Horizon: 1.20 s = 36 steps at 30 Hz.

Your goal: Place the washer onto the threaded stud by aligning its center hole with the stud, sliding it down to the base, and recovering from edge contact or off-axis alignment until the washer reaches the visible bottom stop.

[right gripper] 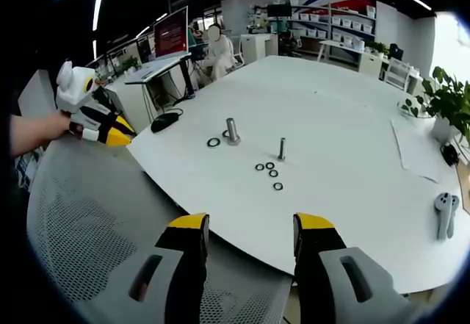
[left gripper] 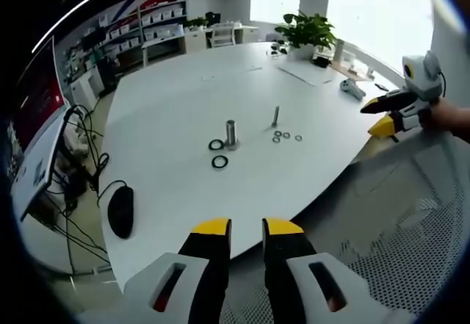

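On the white table [left gripper: 176, 96] a thick metal stud [left gripper: 230, 133] [right gripper: 233, 131] stands upright, with two black washers [left gripper: 219, 162] [right gripper: 213, 142] lying beside it. A thinner threaded stud [left gripper: 275, 115] [right gripper: 281, 148] stands close by, and several small washers [left gripper: 286, 136] [right gripper: 269, 170] lie loose at its foot. My left gripper [left gripper: 247, 227] [right gripper: 117, 133] hovers off the table's edge, its jaws a narrow gap apart and holding nothing. My right gripper [right gripper: 252, 222] [left gripper: 378, 116] is held off another edge, open wide and empty. Both are well short of the studs.
A grey mesh chair back [left gripper: 411, 214] [right gripper: 81, 214] lies under both grippers. A black mouse [left gripper: 121, 211] [right gripper: 164, 121], a white controller [left gripper: 352, 87] [right gripper: 444, 214], a sheet of paper [left gripper: 308, 72] and a potted plant [left gripper: 305, 30] [right gripper: 452, 100] sit around the table's edges.
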Motion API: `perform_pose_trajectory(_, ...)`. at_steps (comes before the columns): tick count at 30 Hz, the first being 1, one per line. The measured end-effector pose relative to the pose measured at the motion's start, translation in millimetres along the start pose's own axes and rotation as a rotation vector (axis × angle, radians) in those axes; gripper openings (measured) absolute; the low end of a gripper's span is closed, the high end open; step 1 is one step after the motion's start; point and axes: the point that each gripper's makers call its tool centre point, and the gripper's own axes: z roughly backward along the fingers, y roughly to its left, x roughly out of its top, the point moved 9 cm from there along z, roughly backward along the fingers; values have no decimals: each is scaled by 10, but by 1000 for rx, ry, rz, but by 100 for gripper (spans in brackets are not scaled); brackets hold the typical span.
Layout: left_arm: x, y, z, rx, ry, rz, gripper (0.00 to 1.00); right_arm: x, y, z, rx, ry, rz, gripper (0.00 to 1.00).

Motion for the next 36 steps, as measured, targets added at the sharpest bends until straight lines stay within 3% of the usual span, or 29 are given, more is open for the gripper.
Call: perform_pose_trajectory(36, -13, 17, -21, 8, 14, 6, 14, 12, -1, -3, 17, -7, -1, 48)
